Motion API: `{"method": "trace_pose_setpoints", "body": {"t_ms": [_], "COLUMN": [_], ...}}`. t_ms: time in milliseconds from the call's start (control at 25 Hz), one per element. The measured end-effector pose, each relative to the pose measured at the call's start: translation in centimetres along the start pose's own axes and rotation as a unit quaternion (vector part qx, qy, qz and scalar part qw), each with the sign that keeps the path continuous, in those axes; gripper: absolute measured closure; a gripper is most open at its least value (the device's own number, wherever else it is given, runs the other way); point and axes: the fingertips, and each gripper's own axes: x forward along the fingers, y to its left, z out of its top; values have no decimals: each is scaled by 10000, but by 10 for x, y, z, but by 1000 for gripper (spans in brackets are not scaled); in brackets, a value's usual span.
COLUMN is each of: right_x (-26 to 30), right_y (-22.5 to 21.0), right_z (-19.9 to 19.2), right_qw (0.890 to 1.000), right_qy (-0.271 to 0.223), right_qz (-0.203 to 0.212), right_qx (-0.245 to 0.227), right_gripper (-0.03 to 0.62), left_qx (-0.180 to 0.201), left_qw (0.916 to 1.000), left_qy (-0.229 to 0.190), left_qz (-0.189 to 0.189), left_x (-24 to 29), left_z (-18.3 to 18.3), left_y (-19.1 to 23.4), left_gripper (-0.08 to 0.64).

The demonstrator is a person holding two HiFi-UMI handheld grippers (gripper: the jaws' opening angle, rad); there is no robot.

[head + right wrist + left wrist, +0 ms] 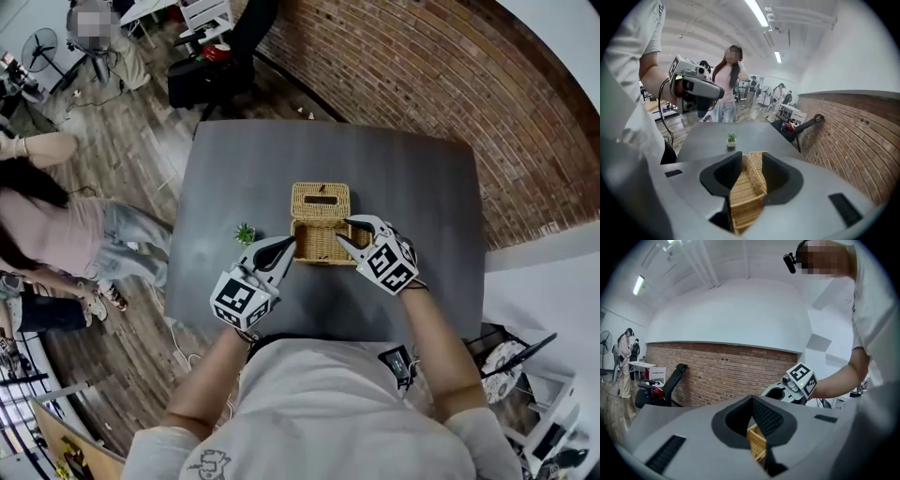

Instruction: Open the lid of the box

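Observation:
A wicker box (322, 243) stands mid-table with its lid (321, 200) swung up and back. My left gripper (284, 247) is at the box's left wall. In the left gripper view the left gripper (752, 402) has its pads nearly together on a strip of the wicker box (757, 444). My right gripper (348, 234) is at the right wall. In the right gripper view the right gripper (751, 158) has its jaws apart, and the wicker box (745, 197) lies between them without being pinched.
The grey table (403, 178) also holds a small potted plant (245, 233) just left of the box. A brick wall (422, 75) runs behind the table. A black chair (202, 70) and people (56, 225) stand on the wooden floor to the left.

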Motion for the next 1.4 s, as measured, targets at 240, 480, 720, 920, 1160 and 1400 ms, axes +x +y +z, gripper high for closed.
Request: {"method": "trace_pose_setpoints", "body": {"t_ms": [240,480,720,920,1160,1400], "right_x": [-48,-92,-125,-127,-126,-125], "right_y": [40,78,103,122,147,175], "right_z": [19,45,74,79,100,115], "right_qw": [9971,9888,9829,9771,9743,9661], "right_qy": [-654,-1373,-1689,-1872,-1906,-2044], "right_qz": [-187,-387,-651,-894,-1045,-1370], "right_qx": [340,449,335,484,588,778], "right_gripper": [469,529,566,586,586,586], "left_qx": [78,186,306,370,448,500], "left_qw": [9999,9997,9994,9988,9978,9965], "left_qy": [-119,-170,-167,-199,-235,-294], "left_qz": [33,31,-68,-236,-428,-597], "left_x": [-25,-51,-72,-93,-130,-178], "left_z": [5,9,13,18,23,24], "left_y": [-38,-68,-78,-81,-83,-81], "left_gripper": [549,549,549,549,549,549]}}
